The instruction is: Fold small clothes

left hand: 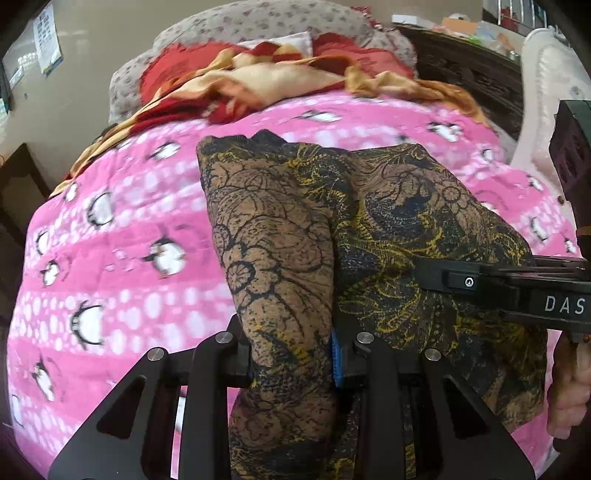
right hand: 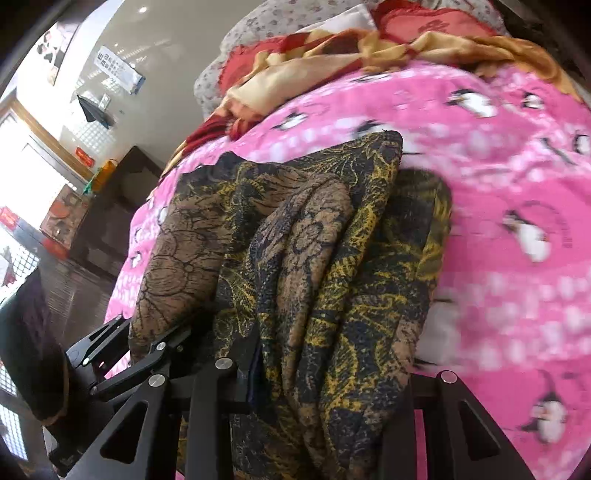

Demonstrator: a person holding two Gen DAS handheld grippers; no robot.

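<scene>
A dark garment with brown and yellow flower print (left hand: pixel 332 229) lies on a pink penguin blanket (left hand: pixel 110 258) on the bed. My left gripper (left hand: pixel 295 354) is shut on a bunched fold of the garment at its near edge. My right gripper (right hand: pixel 325 373) is shut on another thick fold of the same garment (right hand: pixel 314 258). The right gripper also shows in the left wrist view (left hand: pixel 517 291), coming in from the right over the cloth. The left gripper shows in the right wrist view (right hand: pixel 129 362) at lower left. The fingertips are hidden in the cloth.
A red and gold blanket (left hand: pixel 258 77) is heaped at the far end of the bed against a grey flowered cushion (left hand: pixel 258 18). A dark cabinet (right hand: pixel 110 214) stands left of the bed. A white chair (left hand: pixel 550 92) stands at the right.
</scene>
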